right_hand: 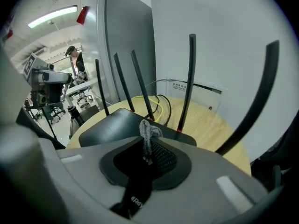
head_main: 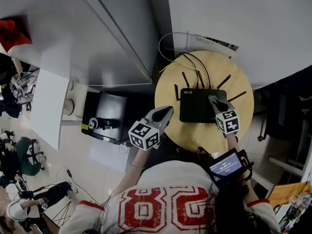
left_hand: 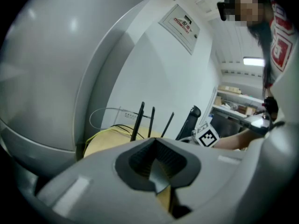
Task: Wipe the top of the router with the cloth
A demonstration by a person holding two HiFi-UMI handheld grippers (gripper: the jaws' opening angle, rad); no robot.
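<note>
Jaws of right gripper [right_hand: 147, 158] clamped on cloth [right_hand: 148, 129], poised over right end of router [head_main: 196, 106], mid-bench [head_main: 192, 136]. Left gripper [left_hand: 156, 169] jaws closed, empty, at left bench edge. Wipe apparently just starting. Next: press cloth down, sweep left, avoiding antennas [right_hand: 190, 78].

A round pale wooden table [head_main: 193, 135] stands near the white wall [head_main: 234, 18]. A thin yellow cable [head_main: 170, 66] crosses its far-left edge. A black boxy case [head_main: 108, 112] sits left.
</note>
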